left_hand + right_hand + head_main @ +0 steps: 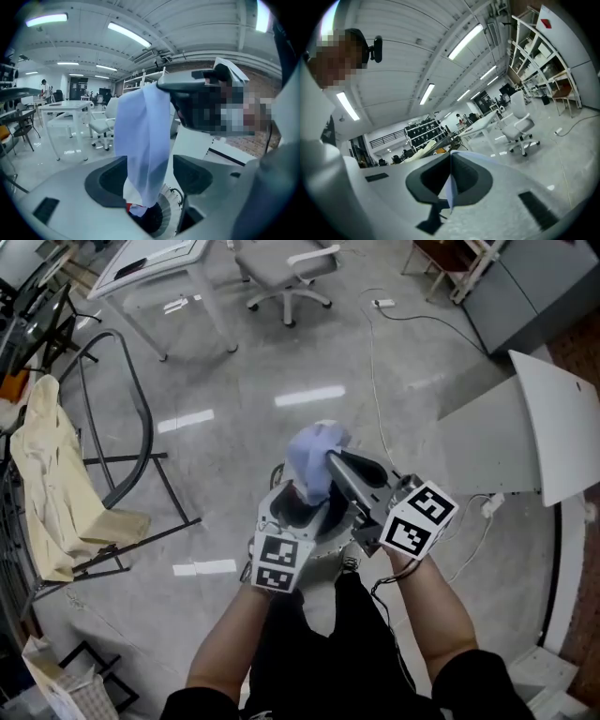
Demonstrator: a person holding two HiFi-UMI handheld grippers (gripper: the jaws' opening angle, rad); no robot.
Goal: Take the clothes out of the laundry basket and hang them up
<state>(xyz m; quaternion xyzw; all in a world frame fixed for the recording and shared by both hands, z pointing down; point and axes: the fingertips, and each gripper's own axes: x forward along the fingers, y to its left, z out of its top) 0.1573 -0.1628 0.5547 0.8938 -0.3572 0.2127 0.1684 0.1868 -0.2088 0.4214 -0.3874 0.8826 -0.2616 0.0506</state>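
The right gripper (330,457) is squeezed shut on the top edge of a light blue cloth (314,451). It holds the cloth up in the air above the grey floor (281,362). The cloth hangs down between the two jaws of the left gripper (150,177). Those jaws stand wide apart and do not squeeze it. Far off to the left, a cream cloth (47,474) hangs on a black rack (131,418).
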